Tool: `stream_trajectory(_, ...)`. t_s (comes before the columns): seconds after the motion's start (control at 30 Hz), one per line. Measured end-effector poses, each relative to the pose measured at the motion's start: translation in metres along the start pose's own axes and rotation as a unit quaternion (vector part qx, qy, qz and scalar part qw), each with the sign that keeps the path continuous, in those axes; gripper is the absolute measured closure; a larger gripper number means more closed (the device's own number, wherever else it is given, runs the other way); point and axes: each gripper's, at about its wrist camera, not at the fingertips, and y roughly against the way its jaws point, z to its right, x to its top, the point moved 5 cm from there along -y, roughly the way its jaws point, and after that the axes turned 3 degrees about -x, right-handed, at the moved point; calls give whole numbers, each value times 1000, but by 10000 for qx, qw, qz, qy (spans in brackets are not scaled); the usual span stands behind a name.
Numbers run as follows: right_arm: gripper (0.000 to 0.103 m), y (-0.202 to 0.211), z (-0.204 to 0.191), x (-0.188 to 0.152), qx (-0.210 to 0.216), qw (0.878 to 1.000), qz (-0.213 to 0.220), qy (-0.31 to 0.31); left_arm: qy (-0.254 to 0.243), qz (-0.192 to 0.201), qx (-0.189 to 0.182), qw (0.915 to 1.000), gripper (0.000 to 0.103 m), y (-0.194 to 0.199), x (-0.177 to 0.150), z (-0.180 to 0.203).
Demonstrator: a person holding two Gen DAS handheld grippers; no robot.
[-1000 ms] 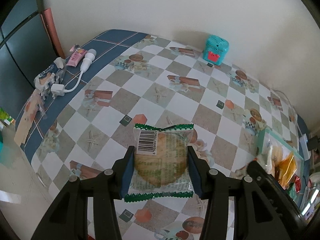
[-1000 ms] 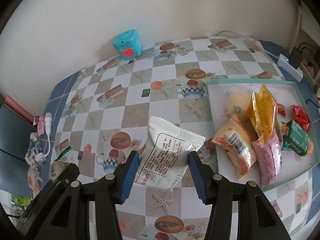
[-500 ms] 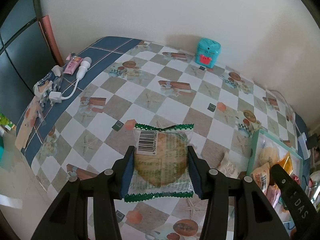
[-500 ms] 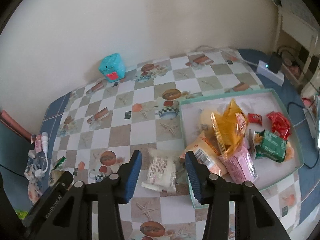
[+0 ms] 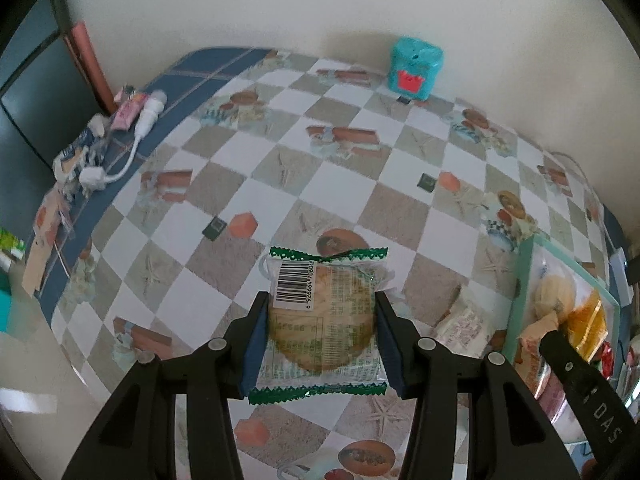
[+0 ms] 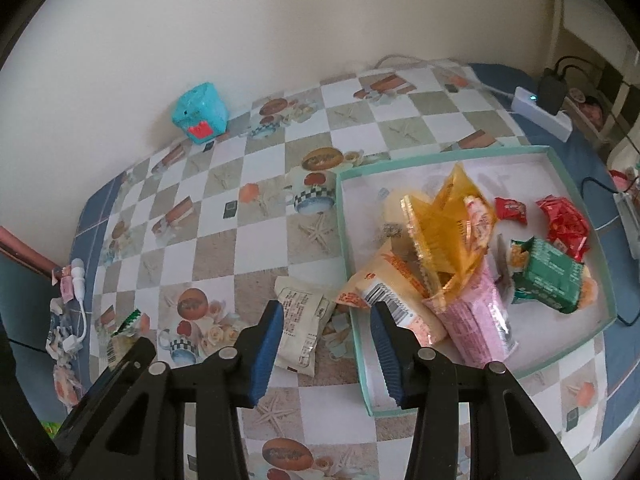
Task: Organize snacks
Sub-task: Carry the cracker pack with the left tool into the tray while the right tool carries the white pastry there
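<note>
Left gripper clenched on the green-edged cookie pack, carried above the tabletop and now nearer the tray at the right edge. Right gripper empty, jaws narrowed a little a moment ago with nothing between them; white packet dropped flat just outside the tray's left wall. Packet needs regrasping; cookie pack likely goes in first.

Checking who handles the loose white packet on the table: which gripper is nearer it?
Right. The right gripper hovers open just above the white packet; the left gripper, clamped on the biscuit pack, is off to the side.
</note>
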Motion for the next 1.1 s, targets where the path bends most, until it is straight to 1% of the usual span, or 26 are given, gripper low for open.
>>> stream_trajectory(0.07,55,-13,-2,-1,112,9998,-192,-22,137,-97,-16,9999,51,-7,1,-6)
stream_trajectory(0.2,54,-33,-9,-6,206,9986,-495,-25,381,-191,-102,9990,51,-14,6,-16)
stream_trajectory(0.23,54,-37,-11,-7,245,9982,-544,-54,425,-206,-128,9988,52,-16,7,-18)
stream_trajectory(0.27,51,-42,-13,-7,267,9979,-590,-93,474,-227,-158,9985,51,-18,8,-19)
stream_trajectory(0.33,44,-51,-15,-6,233,9974,-669,-109,554,-268,-207,9979,51,-21,11,-23)
stream_trajectory(0.57,44,-84,-24,-12,1,9949,-1002,-100,746,-399,-320,9959,51,-31,17,-30)
stream_trajectory(0.67,42,-92,-29,-14,-36,9943,-1060,-91,773,-437,-384,9953,51,-35,18,-30)
stream_trajectory(0.73,41,-99,-33,-17,-137,9939,-1098,-10,760,-452,-405,9953,51,-36,18,-30)
stream_trajectory(0.8,40,-101,-37,-17,-296,9941,-1036,135,745,-467,-425,9952,51,-37,18,-29)
stream_trajectory(0.83,40,-101,-39,-18,-376,9940,-1004,224,733,-474,-436,9952,51,-37,18,-29)
stream_trajectory(0.93,47,-100,-44,-19,-474,9940,-904,401,716,-469,-444,9953,51,-36,18,-29)
stream_trajectory(1.0,48,-98,-43,-20,-548,9939,-829,478,706,-442,-444,9955,51,-34,18,-30)
stream_trajectory(1.1,48,-84,-44,-18,-372,9958,-727,406,652,-347,-473,9961,51,-26,20,-26)
